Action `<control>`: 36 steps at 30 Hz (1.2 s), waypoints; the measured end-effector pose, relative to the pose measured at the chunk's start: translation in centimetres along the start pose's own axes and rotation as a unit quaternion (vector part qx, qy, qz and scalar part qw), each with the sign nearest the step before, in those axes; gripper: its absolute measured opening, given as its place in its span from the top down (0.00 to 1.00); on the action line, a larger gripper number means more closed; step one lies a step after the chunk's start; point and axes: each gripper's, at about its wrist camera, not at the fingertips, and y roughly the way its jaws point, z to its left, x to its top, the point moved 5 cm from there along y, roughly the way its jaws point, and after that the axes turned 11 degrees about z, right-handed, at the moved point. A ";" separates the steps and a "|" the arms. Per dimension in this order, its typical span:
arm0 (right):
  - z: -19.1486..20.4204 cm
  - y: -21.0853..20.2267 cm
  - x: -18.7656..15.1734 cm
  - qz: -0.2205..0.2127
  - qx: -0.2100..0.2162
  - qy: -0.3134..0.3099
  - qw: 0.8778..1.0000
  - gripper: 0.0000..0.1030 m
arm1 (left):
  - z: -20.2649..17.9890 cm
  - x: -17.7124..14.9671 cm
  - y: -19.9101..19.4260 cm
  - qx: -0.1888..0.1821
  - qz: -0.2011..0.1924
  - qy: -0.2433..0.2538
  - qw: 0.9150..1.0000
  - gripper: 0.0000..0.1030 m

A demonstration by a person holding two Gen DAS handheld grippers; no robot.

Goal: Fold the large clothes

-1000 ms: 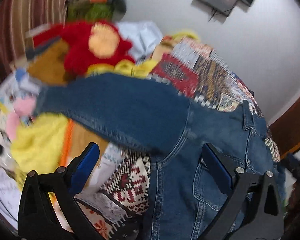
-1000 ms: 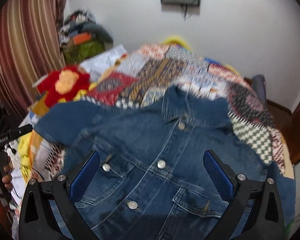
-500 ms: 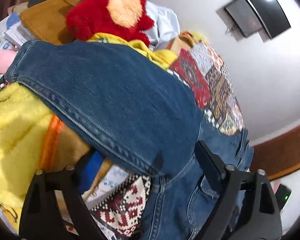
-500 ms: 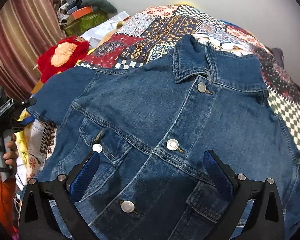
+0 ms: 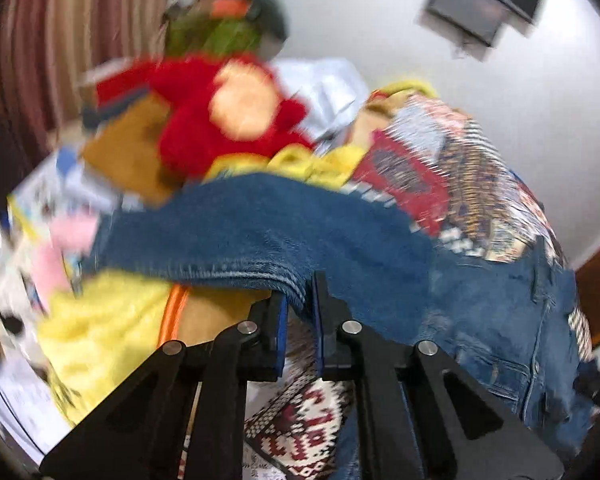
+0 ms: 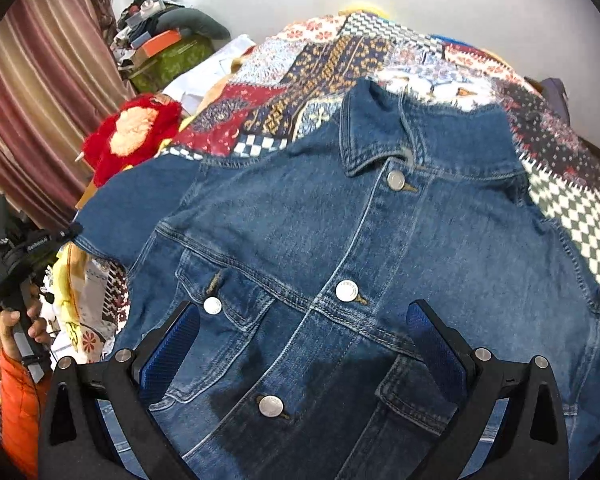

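Denim jacket [image 6: 380,240] sleeve pinched by left gripper [image 5: 300,312] beside red plush [image 5: 228,120]; right gripper [image 6: 304,344] gapes.

A blue denim jacket [image 6: 364,248] lies face up, spread across the patchwork bedspread, collar at the far end and hem at the near end. It is buttoned down the front with silver metal buttons, and two chest pockets with buttoned flaps sit on either side of the placket. The collar lies folded flat and open. Its short left sleeve [image 5: 236,240] stretches out toward the left edge of the bed, and the seamed lower edge of that sleeve is pinched and lifted slightly off the bedding.
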 end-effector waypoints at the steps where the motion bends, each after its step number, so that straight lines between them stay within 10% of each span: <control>1: 0.1 -0.6 0.0 -0.006 -0.001 -0.001 1.000 0.00 | -1.5 0.3 -1.0 -0.004 -0.012 0.021 1.000 0.91; 9: -0.4 -4.3 -0.3 -0.035 -0.012 -0.006 0.999 0.00 | -9.2 -0.8 -1.4 -0.062 0.006 0.106 0.992 0.95; 15: -1.1 -5.5 -1.3 -0.037 -0.020 -0.001 0.999 0.00 | -11.7 -5.1 4.8 -0.113 0.137 0.116 0.977 0.95; 22: -1.6 -6.3 -2.0 -0.042 -0.021 0.005 0.999 0.00 | -11.0 -9.1 8.7 -0.083 0.231 0.110 0.963 0.94; 29: -1.0 -6.4 -1.8 -0.049 -0.036 -0.013 0.998 0.00 | -6.3 -5.9 2.2 -0.121 0.143 0.050 0.981 0.43; 36: 0.9 -4.6 -0.6 -0.041 -0.054 -0.047 0.997 0.00 | -0.3 -1.8 -0.9 -0.178 0.094 -0.038 0.979 0.26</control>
